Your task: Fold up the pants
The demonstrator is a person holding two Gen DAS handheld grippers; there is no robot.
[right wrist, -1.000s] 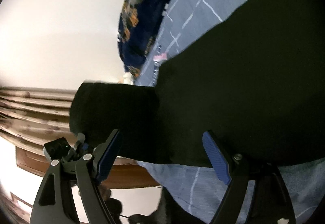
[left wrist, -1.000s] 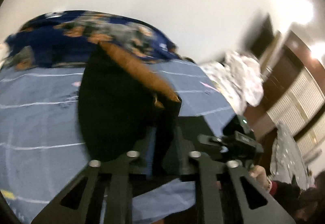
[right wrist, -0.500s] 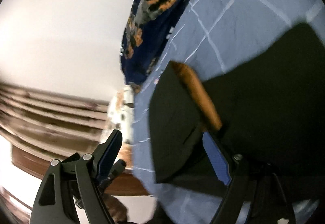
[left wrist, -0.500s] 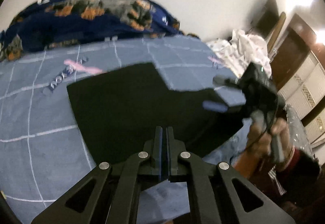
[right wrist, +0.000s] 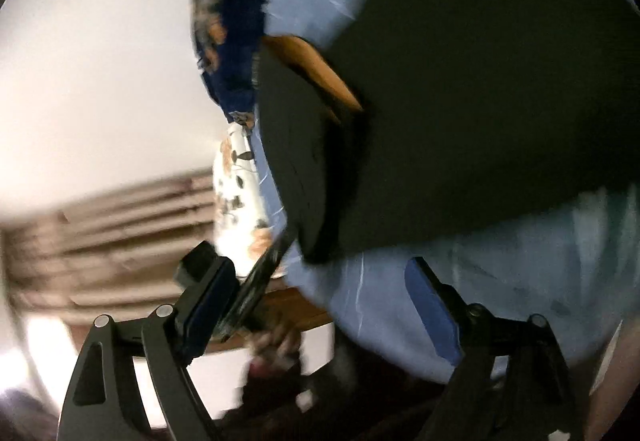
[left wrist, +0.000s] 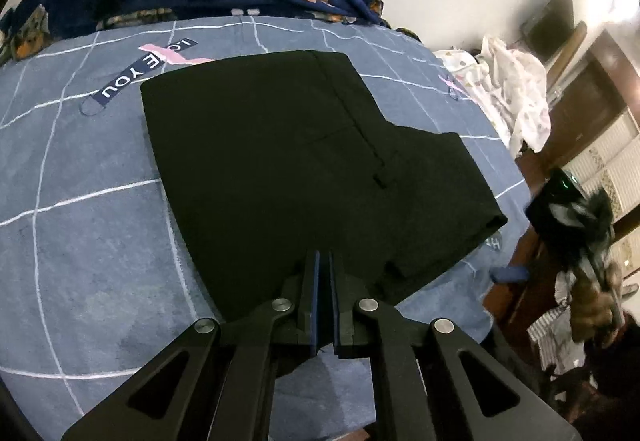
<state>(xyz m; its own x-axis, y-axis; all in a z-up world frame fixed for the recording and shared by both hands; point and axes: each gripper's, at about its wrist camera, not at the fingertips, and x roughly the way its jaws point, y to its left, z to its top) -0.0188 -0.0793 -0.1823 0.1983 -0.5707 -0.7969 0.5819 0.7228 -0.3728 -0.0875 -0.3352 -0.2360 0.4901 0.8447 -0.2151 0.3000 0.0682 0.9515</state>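
Black pants (left wrist: 304, 161) lie folded, compact, flat on blue bedsheet (left wrist: 92, 241). Left gripper (left wrist: 323, 281) fingers pressed together, apparently pinching near edge. Right gripper (right wrist: 316, 305) fingers spread, empty. Folding looks nearly finished.

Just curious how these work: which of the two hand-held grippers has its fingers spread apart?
The right gripper: its blue-padded fingers stand wide apart, empty. The left gripper is pinched nearly shut.
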